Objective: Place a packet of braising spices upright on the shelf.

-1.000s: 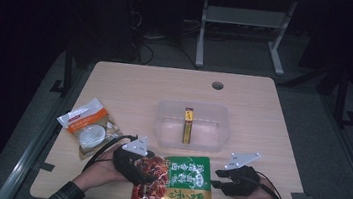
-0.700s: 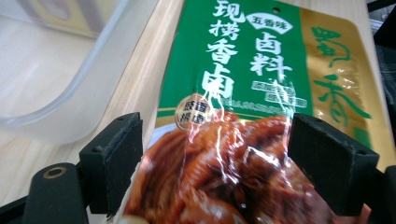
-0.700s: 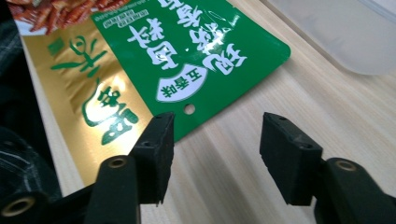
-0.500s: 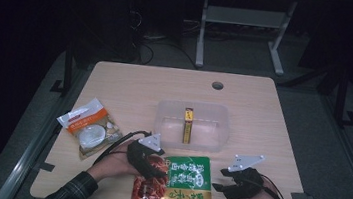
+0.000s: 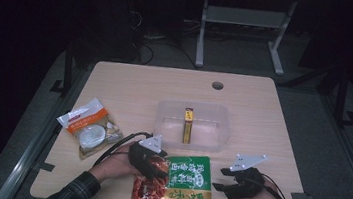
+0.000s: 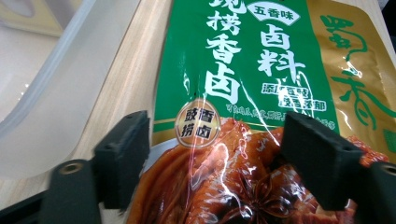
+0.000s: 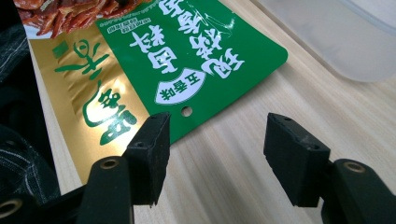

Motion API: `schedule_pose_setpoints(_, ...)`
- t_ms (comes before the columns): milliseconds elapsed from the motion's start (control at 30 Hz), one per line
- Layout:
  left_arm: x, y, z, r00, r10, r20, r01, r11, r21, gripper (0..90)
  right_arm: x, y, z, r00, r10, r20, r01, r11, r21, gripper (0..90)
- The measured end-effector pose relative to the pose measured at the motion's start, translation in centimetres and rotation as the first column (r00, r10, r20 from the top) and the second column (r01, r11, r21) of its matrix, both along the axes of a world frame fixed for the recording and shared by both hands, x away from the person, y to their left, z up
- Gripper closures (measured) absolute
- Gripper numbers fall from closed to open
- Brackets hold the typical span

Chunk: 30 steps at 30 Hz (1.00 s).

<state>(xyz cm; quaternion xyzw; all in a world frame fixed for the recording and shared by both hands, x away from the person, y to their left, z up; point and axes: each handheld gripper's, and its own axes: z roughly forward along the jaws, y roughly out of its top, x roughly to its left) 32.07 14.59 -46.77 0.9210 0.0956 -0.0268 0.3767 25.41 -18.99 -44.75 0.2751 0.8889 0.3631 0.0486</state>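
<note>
Where the left gripper [image 6: 212, 154] straddles it, the green pouch [image 6: 243, 70] reads "五香味".

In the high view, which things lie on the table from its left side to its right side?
White snack bag → left tongs → green and gold sauce packet → right tongs.

Setting: dim lab or test room, staged for recording.
Evidence: bare light wooden table with cable hole [image 5: 116, 80]; loose black cables on grey floor [image 5: 145, 50]; white metal frame legs [image 5: 202, 32] behind.
</note>
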Motion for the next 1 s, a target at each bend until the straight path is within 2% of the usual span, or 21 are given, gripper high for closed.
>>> schedule_pose_setpoints(67,0.0,0.1,0.1,0.9999,-0.008,0.006,0.008,1.0,0.004,33.9,0.0,0.1,0.0,1.0,-0.004,-0.003,0.004,1.0,-0.002,40.5)
schedule_pose_setpoints(100,-0.1,0.2,0.1,0.9999,-0.006,0.01,0.006,1.0,-0.002,41.3,0.0,0.1,0.0,1.0,-0.005,0.0,0.005,1.0,-0.008,40.5)
schedule_pose_setpoints(167,-0.2,0.2,0.1,0.9999,-0.007,0.014,0.007,1.0,-0.002,43.3,0.0,0.1,0.0,1.0,-0.005,0.0,0.005,1.0,-0.008,40.6)
schedule_pose_setpoints(267,-0.6,0.0,0.3,0.9988,-0.03,0.04,0.029,0.9994,0.021,54.8,0.0,0.0,0.1,1.0,-0.006,0.005,0.006,1.0,-0.01,40.7)
schedule_pose_setpoints(300,-0.9,-0.2,0.4,0.9972,-0.049,0.056,0.046,0.9982,0.038,62.7,0.0,0.0,0.2,1.0,-0.008,0.003,0.008,1.0,-0.006,40.7)
schedule_pose_setpoints(367,-1.2,-0.4,0.5,0.9968,-0.053,0.06,0.05,0.9978,0.044,65.6,0.0,0.0,0.2,1.0,-0.009,0.004,0.009,1.0,-0.008,40.8)
schedule_pose_setpoints(500,-1.4,-0.5,0.6,0.9968,-0.051,0.062,0.047,0.9971,0.06,78.6,0.0,0.0,0.2,0.9999,-0.011,0.009,0.011,1.0,-0.009,40.8)
schedule_pose_setpoints(667,-1.6,-0.5,0.6,0.9972,-0.033,0.068,0.029,0.9978,0.059,83.2,0.0,0.0,0.3,0.9999,-0.009,0.011,0.01,1.0,-0.009,40.8)
schedule_pose_setpoints(933,-1.8,-0.4,0.9,0.9985,-0.005,0.054,0.002,0.999,0.044,88.5,0.1,-0.4,0.2,0.9998,-0.011,0.016,0.012,1.0,-0.006,40.9)
schedule_pose_setpoints(1000,-1.8,-0.3,1.0,0.9994,0.021,0.029,-0.022,0.999,0.038,88.5,0.1,-0.5,0.2,0.9998,-0.011,0.017,0.011,1.0,-0.005,40.9)
